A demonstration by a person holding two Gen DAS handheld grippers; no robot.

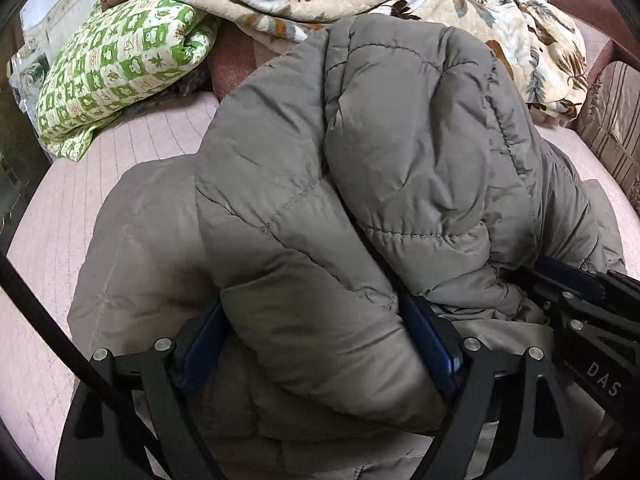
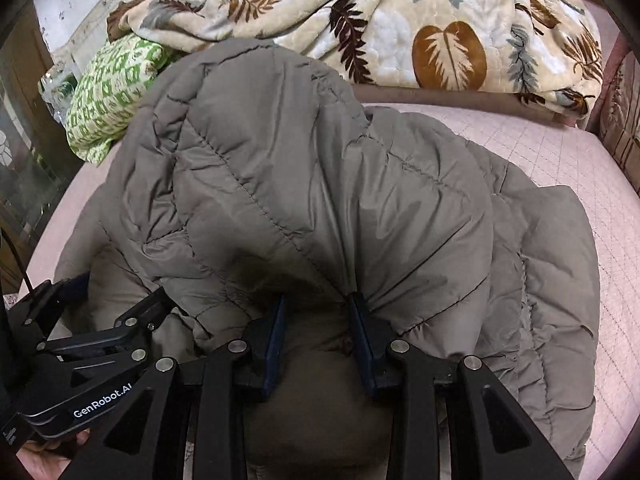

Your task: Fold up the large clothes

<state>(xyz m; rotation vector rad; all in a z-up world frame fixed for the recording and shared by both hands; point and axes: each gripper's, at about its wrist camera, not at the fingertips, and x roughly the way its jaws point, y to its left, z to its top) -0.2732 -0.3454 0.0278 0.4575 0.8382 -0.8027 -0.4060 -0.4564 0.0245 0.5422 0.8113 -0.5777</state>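
Observation:
A grey-brown quilted puffer jacket (image 1: 360, 152) lies bunched on a pink quilted bed; it also fills the right wrist view (image 2: 312, 184). My left gripper (image 1: 320, 340) has its jaws wide apart around a thick padded fold of the jacket, blue pads touching both sides. My right gripper (image 2: 316, 332) has its jaws partly apart with a gathered fold of the jacket between them. The right gripper also shows at the right edge of the left wrist view (image 1: 580, 300); the left gripper shows at the lower left of the right wrist view (image 2: 100, 320). The two grippers are side by side at the jacket's near edge.
A leaf-patterned cream blanket (image 2: 420, 28) is heaped at the back of the bed. A green-and-white checked pillow (image 1: 116, 68) lies at the back left. The pink bedsheet (image 2: 560, 152) shows on both sides. A striped cushion (image 1: 612, 120) stands at the right.

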